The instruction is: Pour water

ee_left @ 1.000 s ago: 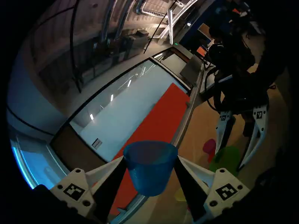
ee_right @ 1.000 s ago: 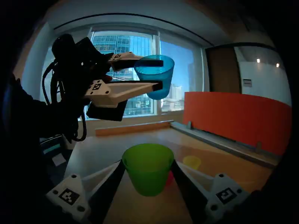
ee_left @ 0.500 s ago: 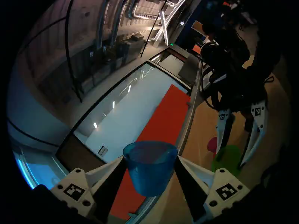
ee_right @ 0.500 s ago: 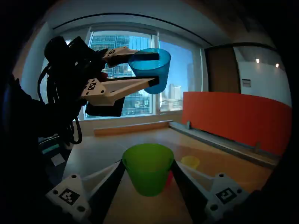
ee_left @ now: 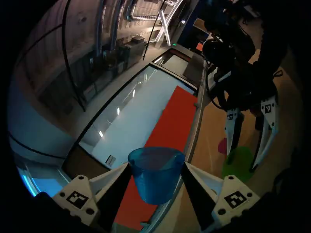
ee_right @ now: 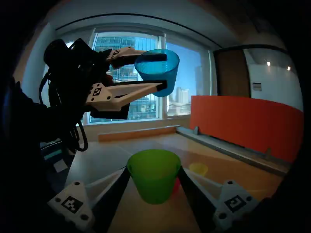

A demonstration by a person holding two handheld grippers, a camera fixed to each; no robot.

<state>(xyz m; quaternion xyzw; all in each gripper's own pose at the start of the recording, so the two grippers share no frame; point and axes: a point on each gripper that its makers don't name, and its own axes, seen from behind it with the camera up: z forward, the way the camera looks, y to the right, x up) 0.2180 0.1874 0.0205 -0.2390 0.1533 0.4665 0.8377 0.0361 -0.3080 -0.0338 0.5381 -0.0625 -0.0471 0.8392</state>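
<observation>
Left tool point(ee_left: 156, 167) pinches the blue cup point(ee_left: 156, 186) high up, right tool point(ee_right: 154, 170) pinches the green cup point(ee_right: 154, 184) down by the tabletop point(ee_right: 237, 171); tipping from that height, misaligned, could splash water past the green rim.

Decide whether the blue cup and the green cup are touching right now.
Apart. The right gripper view shows the blue cup held high, with a plain gap of background between it and the green cup lower down.
</observation>
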